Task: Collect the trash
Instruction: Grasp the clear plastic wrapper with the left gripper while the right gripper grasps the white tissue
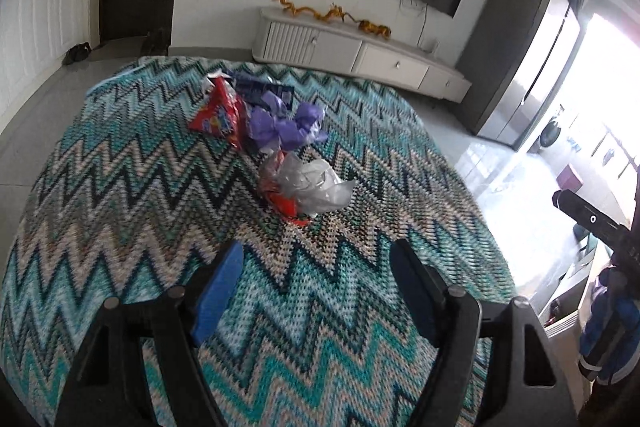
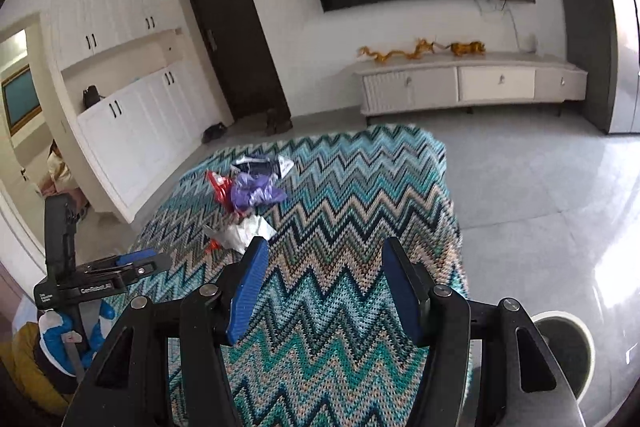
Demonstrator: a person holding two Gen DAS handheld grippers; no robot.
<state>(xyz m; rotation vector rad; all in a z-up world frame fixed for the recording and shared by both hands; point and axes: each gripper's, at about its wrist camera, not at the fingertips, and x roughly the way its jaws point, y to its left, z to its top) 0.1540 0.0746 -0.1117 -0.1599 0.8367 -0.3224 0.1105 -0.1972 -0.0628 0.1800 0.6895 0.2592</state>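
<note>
Both the left gripper [image 1: 316, 259] and right gripper [image 2: 322, 259] gaped wide, empty, short of the silver wrapper [image 1: 312, 187]; the left body read "GenRobot.AI".

Daylight is being let in from the right of the left wrist view, where the window area [image 1: 608, 75] is being blown out to white. Glare is being thrown across the glossy floor tiles [image 2: 560, 195]. Straight lines are being bent by fisheye distortion, and the corners are being darkened by vignetting. Slight softness is being seen throughout; shadows are being kept faint.
</note>
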